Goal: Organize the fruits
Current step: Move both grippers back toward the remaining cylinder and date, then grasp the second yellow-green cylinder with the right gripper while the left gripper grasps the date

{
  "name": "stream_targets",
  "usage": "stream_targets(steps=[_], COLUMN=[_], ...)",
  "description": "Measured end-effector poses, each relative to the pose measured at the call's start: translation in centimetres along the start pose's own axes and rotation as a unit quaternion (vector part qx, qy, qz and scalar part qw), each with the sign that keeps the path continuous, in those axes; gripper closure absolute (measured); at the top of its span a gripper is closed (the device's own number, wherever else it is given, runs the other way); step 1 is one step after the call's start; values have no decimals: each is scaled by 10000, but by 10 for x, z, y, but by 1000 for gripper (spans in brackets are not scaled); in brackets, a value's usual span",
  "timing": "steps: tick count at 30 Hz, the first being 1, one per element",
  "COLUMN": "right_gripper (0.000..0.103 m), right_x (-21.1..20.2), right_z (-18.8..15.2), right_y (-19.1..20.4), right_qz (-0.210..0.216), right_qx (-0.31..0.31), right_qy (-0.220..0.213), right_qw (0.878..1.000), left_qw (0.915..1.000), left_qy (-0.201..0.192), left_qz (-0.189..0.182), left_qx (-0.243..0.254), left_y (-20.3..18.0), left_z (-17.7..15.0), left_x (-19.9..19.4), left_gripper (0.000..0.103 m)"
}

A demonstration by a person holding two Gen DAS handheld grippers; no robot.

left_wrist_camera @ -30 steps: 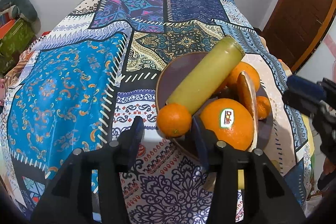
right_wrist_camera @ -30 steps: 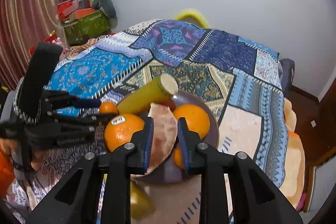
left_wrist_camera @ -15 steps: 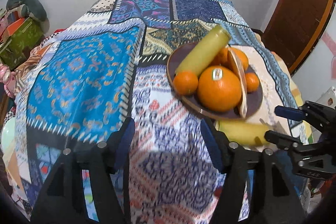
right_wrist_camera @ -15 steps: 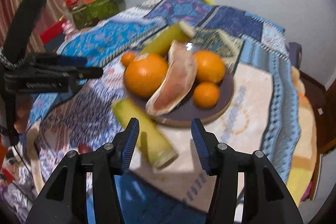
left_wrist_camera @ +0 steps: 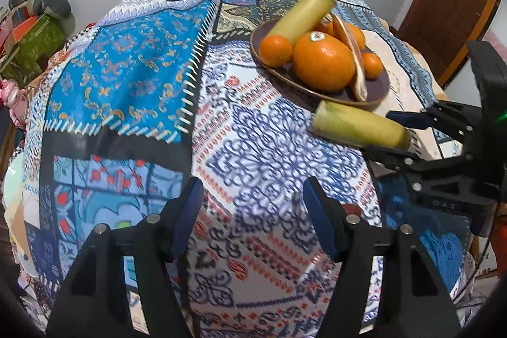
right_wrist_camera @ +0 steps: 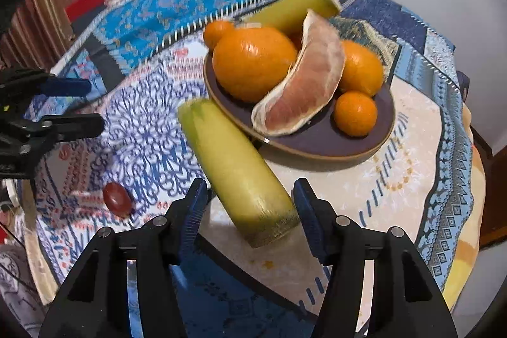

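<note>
Now the loose yellow-green stalk piece (right_wrist_camera: 236,171) lies on the table (left_wrist_camera: 120,65) just in front of the brown plate (right_wrist_camera: 364,144), its long axis running from the plate's near rim toward the right gripper (right_wrist_camera: 250,205). Its near cut end sits between that gripper's wide-open jaws, which do not visibly press on it. The plate carries a large orange (right_wrist_camera: 253,62), a pomelo wedge (right_wrist_camera: 304,84), three smaller oranges and a second stalk piece (right_wrist_camera: 291,7) propped across the back, pointing away and up. A small red fruit (right_wrist_camera: 118,203) lies on the table to the left. The left gripper (left_wrist_camera: 252,205) hovers over bare cloth, jaws wide open and empty.

Half a second ago the right gripper stood farther back from the stalk; a second ago its jaws were shut on the pomelo wedge. The left gripper has drawn farther back from the plate.
</note>
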State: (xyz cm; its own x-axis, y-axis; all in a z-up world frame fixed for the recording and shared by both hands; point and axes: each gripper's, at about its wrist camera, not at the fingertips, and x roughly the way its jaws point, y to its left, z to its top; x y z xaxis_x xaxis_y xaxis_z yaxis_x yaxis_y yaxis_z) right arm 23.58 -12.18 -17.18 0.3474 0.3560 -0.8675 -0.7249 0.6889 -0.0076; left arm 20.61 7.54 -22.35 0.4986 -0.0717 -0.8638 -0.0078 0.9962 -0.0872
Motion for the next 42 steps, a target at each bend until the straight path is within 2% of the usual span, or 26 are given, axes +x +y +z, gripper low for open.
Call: stream_targets(steps=[7,13,17,21,25,28,32,37,42], right_gripper=[64,66,67,67,66,64,63,63,67], right_x=[-20,-47,-60,-68,-67,-58,-45,-28,-27], right_z=[-21,-61,-83,-86,-72,-63,-55,-54,-58], right_y=[7,1,-4,-5,-4,2,-3,-9,-12], right_qz=[77,55,242,229,264,72,9,104,122], right_qx=[148,564,682,632,617,444,491,693,941], right_qy=[-79,-27,218,151,-25,-38,9,163,60], right_qw=[9998,9984,9971,9976,9977,9990,9988,9974,9955], left_qw=[9999,9994,9990,9986,9985,9985,9981,9976,9974], left_qy=[-11,4,96,228,248,267,249,180,155], left_qz=[-116,-269,-346,-351,-303,-324,-384,-415,-569], left_qx=[90,216,250,309,385,348,401,529,407], left_y=[-18,-33,-39,-47,-53,-54,-57,-63,-60], left_z=[-10,-22,-32,-39,-39,-37,-35,-32,-30], left_x=[-9,-19,-16,-8,-1,5,11,15,16], left_gripper=[38,38,38,38,38,38,43,55,73])
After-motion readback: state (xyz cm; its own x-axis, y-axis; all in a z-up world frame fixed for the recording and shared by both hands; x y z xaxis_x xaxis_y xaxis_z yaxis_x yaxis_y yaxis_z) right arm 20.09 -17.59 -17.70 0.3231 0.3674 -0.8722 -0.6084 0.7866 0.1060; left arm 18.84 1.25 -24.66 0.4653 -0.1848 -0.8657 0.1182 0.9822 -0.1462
